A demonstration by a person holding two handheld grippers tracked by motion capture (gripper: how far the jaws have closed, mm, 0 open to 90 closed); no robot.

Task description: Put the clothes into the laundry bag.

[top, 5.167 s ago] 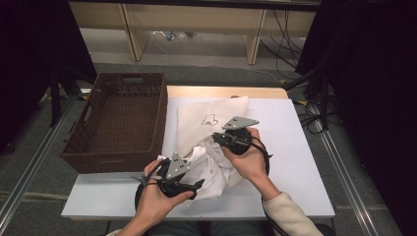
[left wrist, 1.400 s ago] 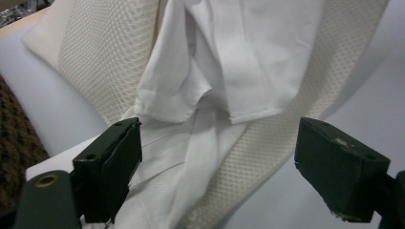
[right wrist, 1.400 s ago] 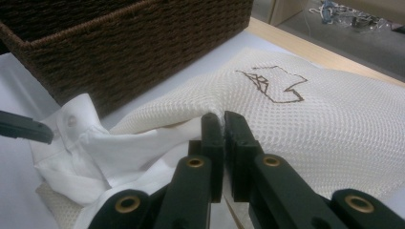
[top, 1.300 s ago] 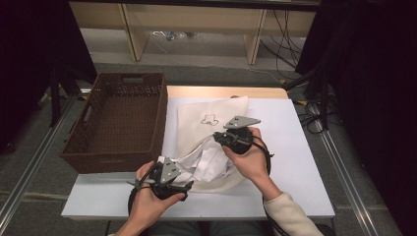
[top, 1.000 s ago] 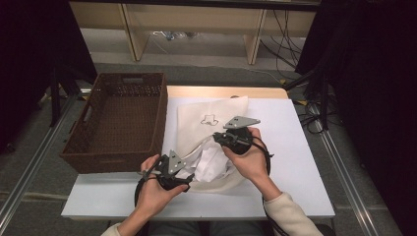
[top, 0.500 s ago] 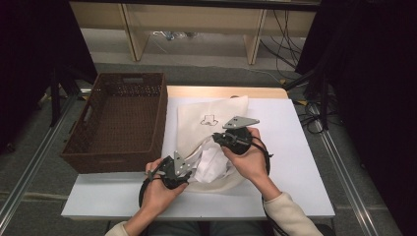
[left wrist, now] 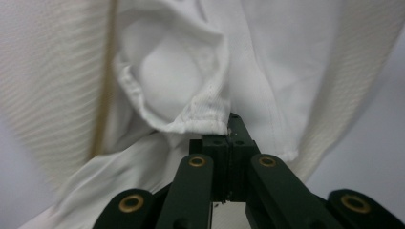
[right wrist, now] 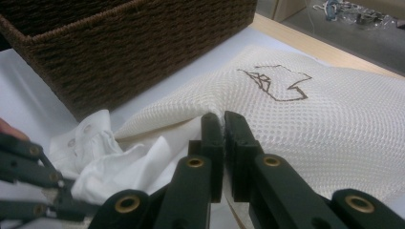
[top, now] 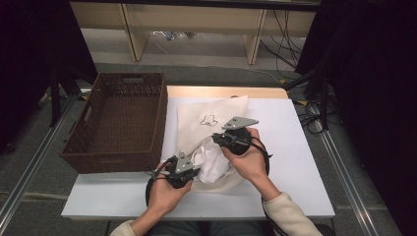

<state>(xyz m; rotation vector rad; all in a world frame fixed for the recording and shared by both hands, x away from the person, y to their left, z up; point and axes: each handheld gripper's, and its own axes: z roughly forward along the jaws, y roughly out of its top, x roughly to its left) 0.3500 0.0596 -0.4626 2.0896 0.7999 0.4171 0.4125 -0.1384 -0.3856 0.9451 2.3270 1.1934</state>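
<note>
A cream mesh bag with a dark line drawing lies on the white table. A crumpled white garment sticks out of its near opening. My right gripper is shut on the bag's upper edge and lifts it; the mesh is pinched at the tips. My left gripper has just been closing. Its jaws now meet on a stitched hem of the garment at the tips. Mesh flanks the cloth.
A dark brown woven basket stands at the table's left, close beside the bag; its wall rises just behind the garment. Bare table lies to the right of the hands. Cables run on the floor at the right.
The left hand slid right and slightly away from me, up to the garment, and its jaws went from open to shut. The right hand and the bag edge stayed put.
</note>
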